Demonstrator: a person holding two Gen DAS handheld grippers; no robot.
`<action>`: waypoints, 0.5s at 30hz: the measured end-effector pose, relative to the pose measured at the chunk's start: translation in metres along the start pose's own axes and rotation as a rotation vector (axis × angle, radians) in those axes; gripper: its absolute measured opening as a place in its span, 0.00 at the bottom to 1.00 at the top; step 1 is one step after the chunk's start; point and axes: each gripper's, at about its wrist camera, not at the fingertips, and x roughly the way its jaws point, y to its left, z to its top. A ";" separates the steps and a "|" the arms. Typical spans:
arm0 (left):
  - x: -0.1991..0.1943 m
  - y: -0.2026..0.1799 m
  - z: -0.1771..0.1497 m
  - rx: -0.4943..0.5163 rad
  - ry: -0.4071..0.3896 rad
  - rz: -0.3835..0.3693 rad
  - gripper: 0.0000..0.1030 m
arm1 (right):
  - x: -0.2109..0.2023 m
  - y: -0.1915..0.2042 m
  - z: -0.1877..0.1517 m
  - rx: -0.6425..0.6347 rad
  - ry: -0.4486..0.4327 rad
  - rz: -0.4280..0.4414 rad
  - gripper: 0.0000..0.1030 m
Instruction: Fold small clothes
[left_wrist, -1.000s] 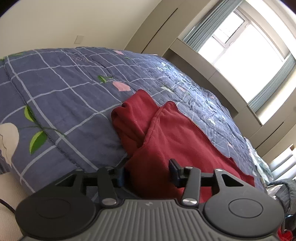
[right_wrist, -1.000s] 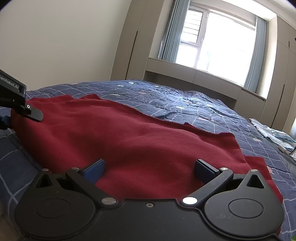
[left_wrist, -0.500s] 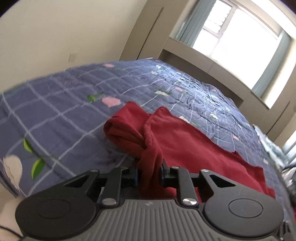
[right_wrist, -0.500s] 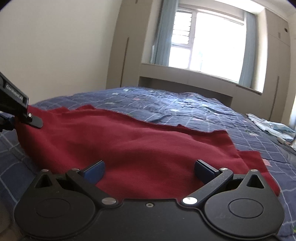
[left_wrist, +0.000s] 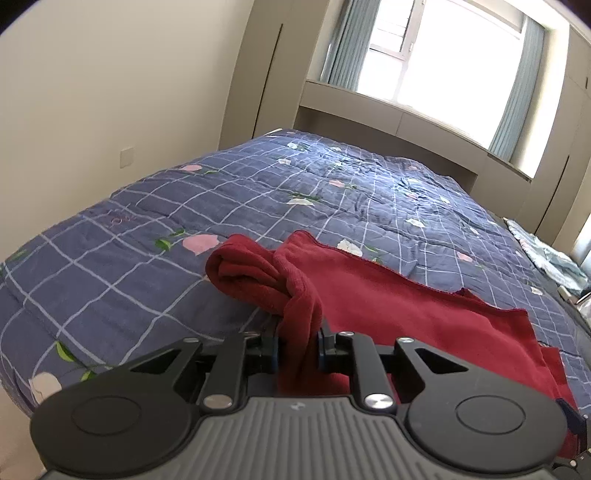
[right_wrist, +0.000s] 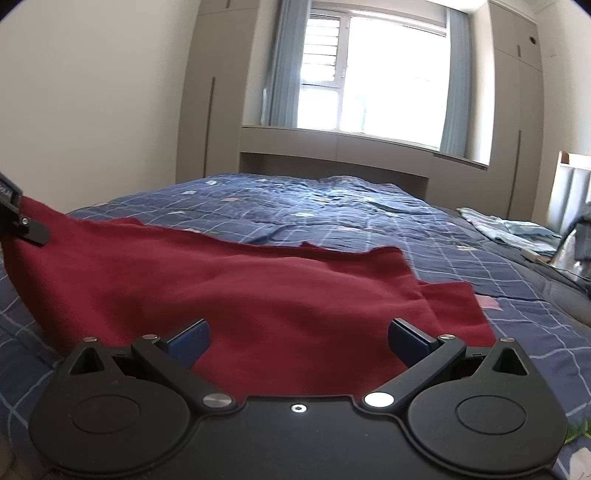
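I'm working over a bed under a blue checked floral quilt (left_wrist: 258, 192), window beyond. The red garment (left_wrist: 406, 310) is lying across its near edge, long axis running left to right. My left gripper (left_wrist: 298, 345) is clenching a bunched corner; my right gripper (right_wrist: 297, 338) is hanging spread wide, holding nothing. Next, I reckon, right takes the other corner, then folding over.

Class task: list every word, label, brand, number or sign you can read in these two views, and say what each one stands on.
None can be read in full.
White lettering on the left gripper, at the right wrist view's left edge: cut off, unreadable.
Pink stitched marking on the quilt: too blurred.
Small emblem on the gripper's grey body: too small.
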 end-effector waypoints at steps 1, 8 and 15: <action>-0.001 -0.002 0.001 0.013 -0.001 0.001 0.18 | -0.001 -0.003 0.000 0.009 0.000 -0.008 1.00; -0.012 -0.039 0.018 0.149 -0.035 -0.012 0.16 | -0.005 -0.030 0.002 0.092 -0.014 -0.057 1.00; -0.026 -0.114 0.033 0.355 -0.098 -0.094 0.15 | -0.009 -0.064 0.001 0.192 -0.037 -0.157 1.00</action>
